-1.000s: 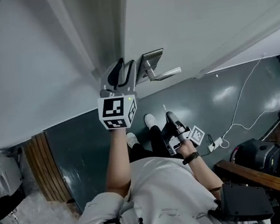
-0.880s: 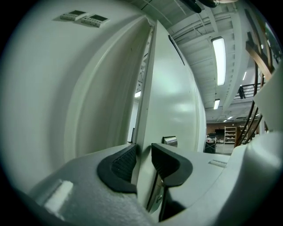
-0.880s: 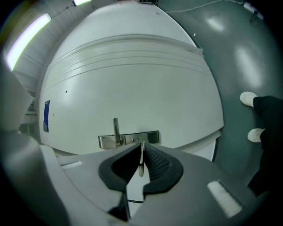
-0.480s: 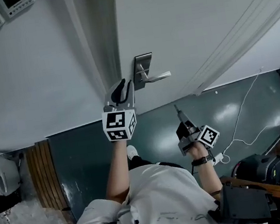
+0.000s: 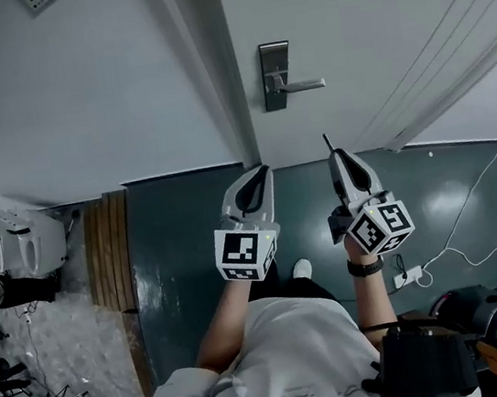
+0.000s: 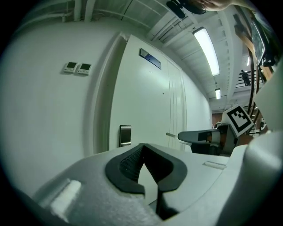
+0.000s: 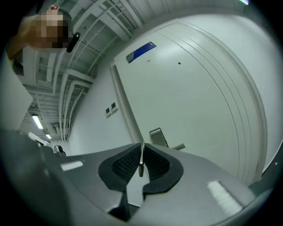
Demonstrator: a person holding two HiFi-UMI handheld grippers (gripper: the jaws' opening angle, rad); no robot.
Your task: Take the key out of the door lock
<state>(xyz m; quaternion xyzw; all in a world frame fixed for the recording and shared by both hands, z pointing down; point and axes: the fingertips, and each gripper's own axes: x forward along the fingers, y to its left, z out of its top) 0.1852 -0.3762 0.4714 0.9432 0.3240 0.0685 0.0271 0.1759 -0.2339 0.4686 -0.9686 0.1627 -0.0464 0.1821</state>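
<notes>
Right gripper [image 5: 337, 159] is clamped on the key [image 5: 326, 142], blade poking past the tips, well clear of the door lock [image 5: 275, 73]. Left gripper [image 5: 255, 178] beside it, jaws closing right together, nothing between them.

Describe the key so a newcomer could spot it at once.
Start at the white door with its metal handle plate. Below it two tools point up. The key is the thin metal sliver pinched in the right tool; the left tool is shut, empty.
</notes>
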